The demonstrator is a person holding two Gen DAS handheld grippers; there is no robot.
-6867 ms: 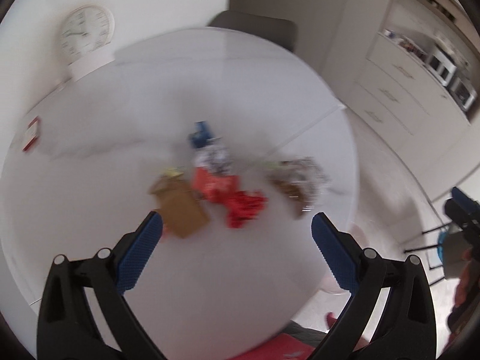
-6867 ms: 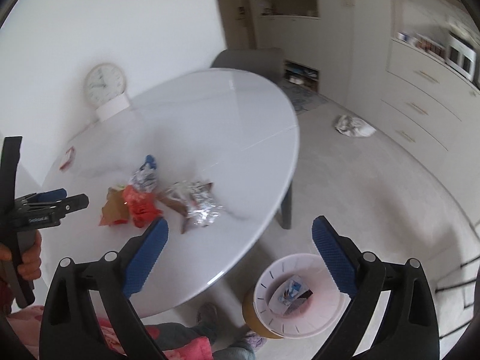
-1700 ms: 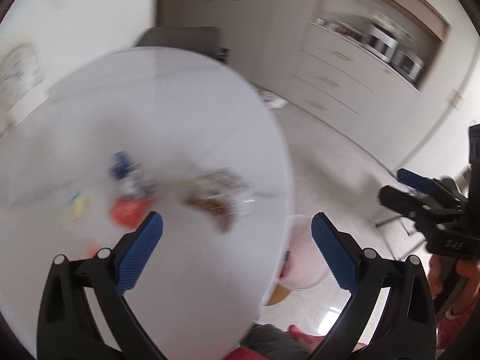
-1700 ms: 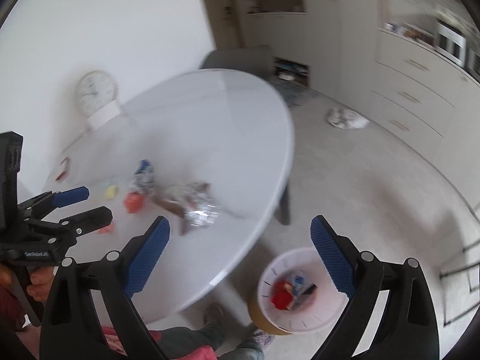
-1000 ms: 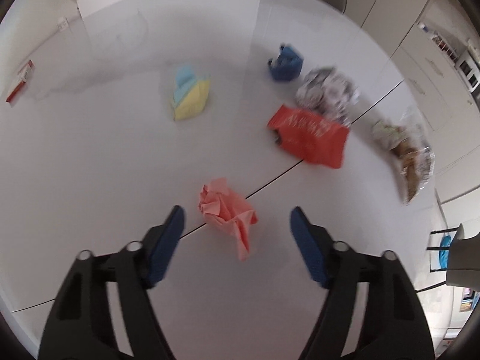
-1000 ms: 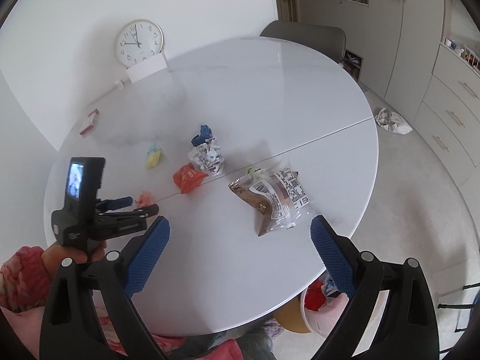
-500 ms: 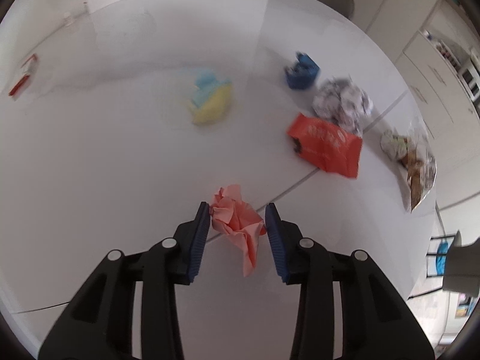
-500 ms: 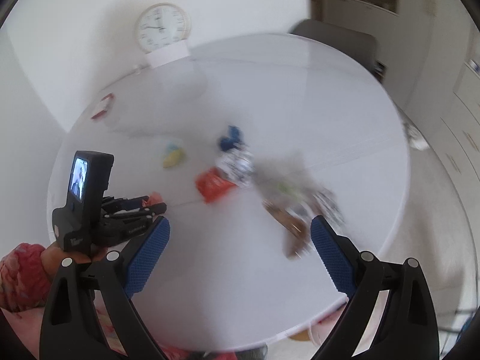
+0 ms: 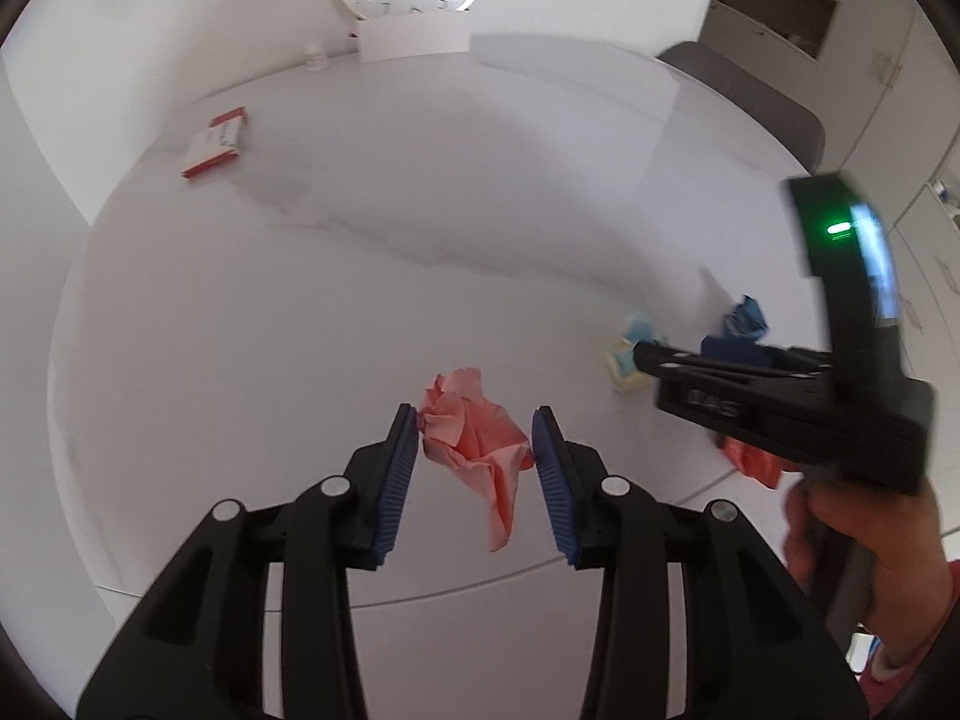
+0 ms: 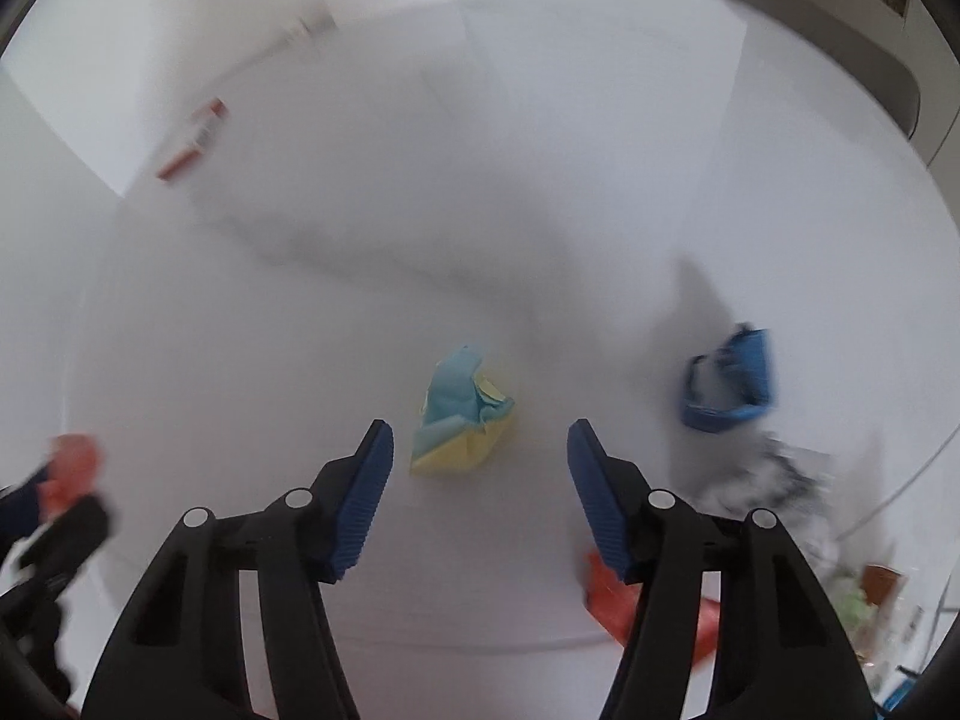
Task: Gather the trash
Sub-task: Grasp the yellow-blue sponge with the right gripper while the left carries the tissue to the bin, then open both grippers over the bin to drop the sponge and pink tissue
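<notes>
The left gripper [image 9: 474, 450] is clamped on the crumpled pink paper wad [image 9: 474, 429], lifted off the white round tabletop [image 9: 360, 252], while the right gripper [image 10: 480, 480] – jaws just narrowing, nothing gripped – points at the crumpled blue-and-yellow paper [image 10: 462, 417] lying dead ahead between its jaws.

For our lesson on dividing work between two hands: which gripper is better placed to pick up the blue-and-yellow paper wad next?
Right. The right gripper frames the blue-and-yellow wad, its closing jaws not yet touching it; the left gripper already clamps the pink paper.
</notes>
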